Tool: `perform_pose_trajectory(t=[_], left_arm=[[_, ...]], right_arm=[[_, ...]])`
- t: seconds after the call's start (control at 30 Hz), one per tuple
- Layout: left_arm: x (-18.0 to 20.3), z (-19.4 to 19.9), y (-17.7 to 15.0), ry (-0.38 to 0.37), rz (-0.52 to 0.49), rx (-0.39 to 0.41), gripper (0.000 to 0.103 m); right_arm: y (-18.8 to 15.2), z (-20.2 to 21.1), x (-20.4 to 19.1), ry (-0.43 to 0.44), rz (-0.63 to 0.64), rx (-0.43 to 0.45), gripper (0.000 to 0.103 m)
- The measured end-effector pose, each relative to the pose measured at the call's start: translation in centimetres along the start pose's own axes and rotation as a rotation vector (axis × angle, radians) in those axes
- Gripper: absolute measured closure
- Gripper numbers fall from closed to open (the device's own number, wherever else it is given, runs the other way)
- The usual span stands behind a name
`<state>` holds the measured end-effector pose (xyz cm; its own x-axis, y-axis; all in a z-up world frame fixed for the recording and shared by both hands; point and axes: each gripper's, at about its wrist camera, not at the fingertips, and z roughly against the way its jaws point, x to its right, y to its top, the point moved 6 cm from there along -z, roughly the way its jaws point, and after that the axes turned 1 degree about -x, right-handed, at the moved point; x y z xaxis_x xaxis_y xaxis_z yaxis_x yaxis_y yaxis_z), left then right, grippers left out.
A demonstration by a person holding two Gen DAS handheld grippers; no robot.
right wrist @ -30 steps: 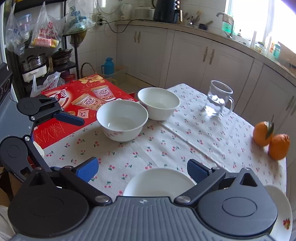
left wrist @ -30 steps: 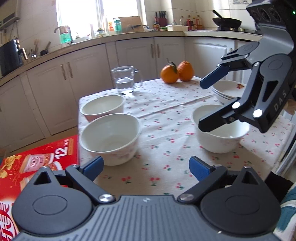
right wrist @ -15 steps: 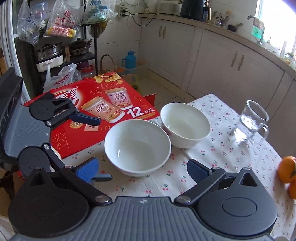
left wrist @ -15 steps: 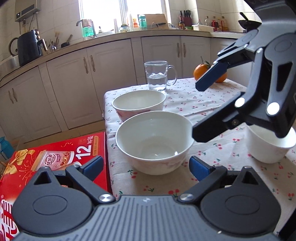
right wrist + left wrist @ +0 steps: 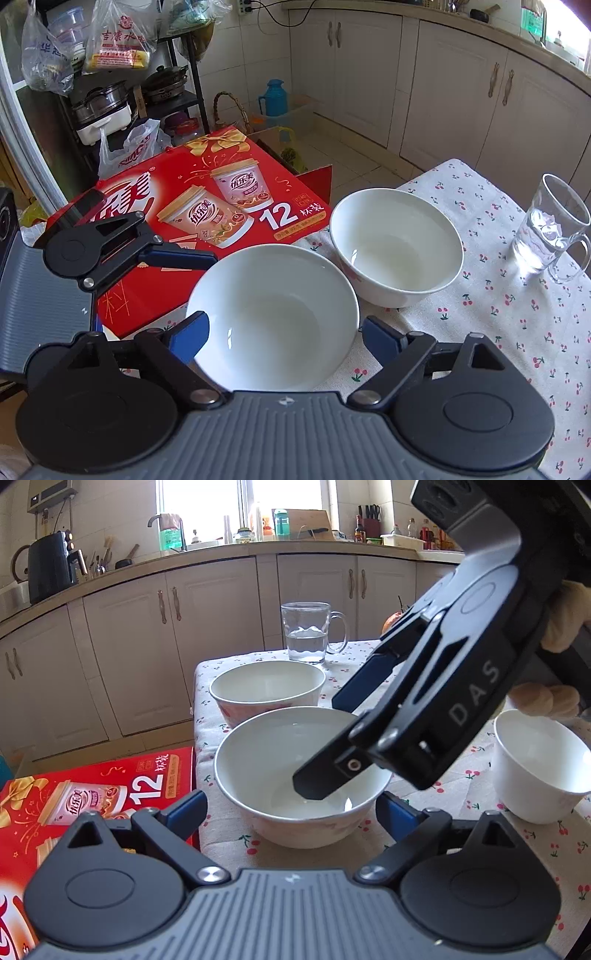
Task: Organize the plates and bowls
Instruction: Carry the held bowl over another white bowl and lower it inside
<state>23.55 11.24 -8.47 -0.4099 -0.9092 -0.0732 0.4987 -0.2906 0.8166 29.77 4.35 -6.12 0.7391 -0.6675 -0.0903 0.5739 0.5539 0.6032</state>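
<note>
Two white bowls stand side by side at the table's left end: a near bowl and a far bowl. A third smaller white bowl stands to the right. My right gripper is open, its fingers on either side of the near bowl; in the left wrist view it reaches from the upper right with one finger over the bowl's inside. My left gripper is open, just in front of the same bowl.
A glass mug of water stands behind the bowls on the cherry-print tablecloth. A red carton lies beside the table's left edge. An orange peeks behind the right gripper. Cabinets line the back.
Both grippers have moved left and closer to the near bowl. The right gripper has come down so its fingers straddle that bowl. The plates and oranges have left the views.
</note>
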Motion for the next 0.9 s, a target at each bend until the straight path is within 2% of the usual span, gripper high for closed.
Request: perform_pose_trajectory(t=[0.27,0.57,0.9], left_arm=[[0.1,0.0,0.3,-0.024,-0.009,0.007,0.011],[0.3,-0.2,0.4,-0.039,0.001,-0.002,0.013],[1.1,0.9,1.2,-0.045,-0.018,0.006,0.013]], right_arm=[[-0.1,-0.9,0.8,0.005,-0.025,-0.023,0.023],[-0.3,-1.0,1.5,0.031,-0.074,-0.031,0.031],[-0.6,0.3,1.6,0.035,-0.104,-0.019,0.033]])
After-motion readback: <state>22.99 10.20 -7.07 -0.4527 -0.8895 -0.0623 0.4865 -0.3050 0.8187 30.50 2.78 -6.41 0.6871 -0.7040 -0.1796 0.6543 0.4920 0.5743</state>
